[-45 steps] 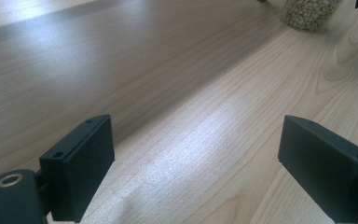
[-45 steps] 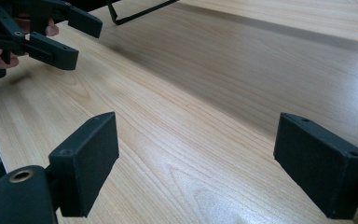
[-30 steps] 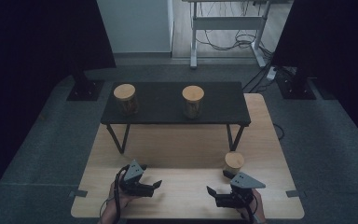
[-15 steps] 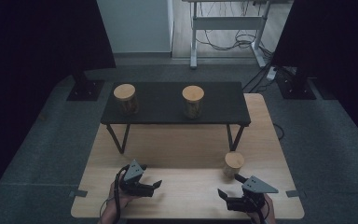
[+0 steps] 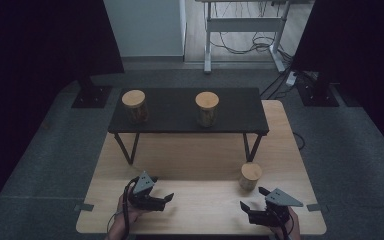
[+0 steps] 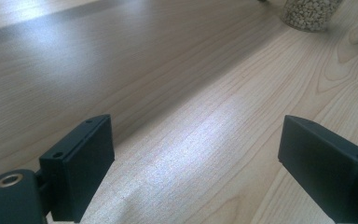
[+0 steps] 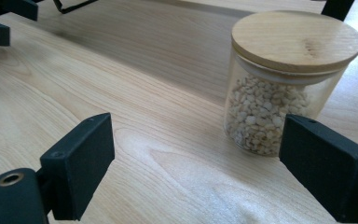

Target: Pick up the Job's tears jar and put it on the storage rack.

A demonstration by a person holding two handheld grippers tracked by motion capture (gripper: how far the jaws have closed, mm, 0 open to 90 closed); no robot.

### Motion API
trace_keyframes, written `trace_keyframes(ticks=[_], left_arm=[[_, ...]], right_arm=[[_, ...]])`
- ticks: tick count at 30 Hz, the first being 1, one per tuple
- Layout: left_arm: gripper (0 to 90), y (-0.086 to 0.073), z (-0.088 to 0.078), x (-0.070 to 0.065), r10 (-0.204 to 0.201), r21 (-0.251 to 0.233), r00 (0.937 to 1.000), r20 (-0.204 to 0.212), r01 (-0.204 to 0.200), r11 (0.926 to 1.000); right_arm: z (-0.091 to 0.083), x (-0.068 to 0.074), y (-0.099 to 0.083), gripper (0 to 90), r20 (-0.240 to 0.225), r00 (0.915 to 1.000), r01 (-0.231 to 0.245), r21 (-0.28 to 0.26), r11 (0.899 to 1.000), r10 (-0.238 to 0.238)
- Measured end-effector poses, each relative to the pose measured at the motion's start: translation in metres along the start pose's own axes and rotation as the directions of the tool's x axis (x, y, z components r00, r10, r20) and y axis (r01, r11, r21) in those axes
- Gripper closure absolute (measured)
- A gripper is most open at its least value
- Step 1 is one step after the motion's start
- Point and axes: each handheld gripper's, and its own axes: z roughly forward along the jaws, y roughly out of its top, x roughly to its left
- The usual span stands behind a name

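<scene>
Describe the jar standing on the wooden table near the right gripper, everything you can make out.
The jar is a short clear glass cylinder with a flat round wooden lid sitting closed on top. It is roughly half to two-thirds full of small pale, pebble-like grains. It stands upright on the light wooden table, in front of the right-hand leg of the black low shelf. Nothing touches it: the right gripper sits apart from it, fingers open.

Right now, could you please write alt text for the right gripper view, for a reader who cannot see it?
A glass jar with a round wooden lid, partly filled with small pale grains, stands on a light wooden table. The right gripper is open, its two black jaws apart in the foreground with nothing between them, the jar just beyond the right-hand jaw.
</scene>
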Motion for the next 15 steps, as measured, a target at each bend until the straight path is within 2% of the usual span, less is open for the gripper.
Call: trace_keyframes(ticks=[15], left_arm=[[10.1, 0.001, 0.001, -0.002, 0.004, 0.002, 1.0000, 0.004, -0.004, 1.0000]], right_arm=[[0.011, -0.010, 0.002, 9.3, 0.055, 0.9985, -0.002, 0.022, 1.000, 0.001]])
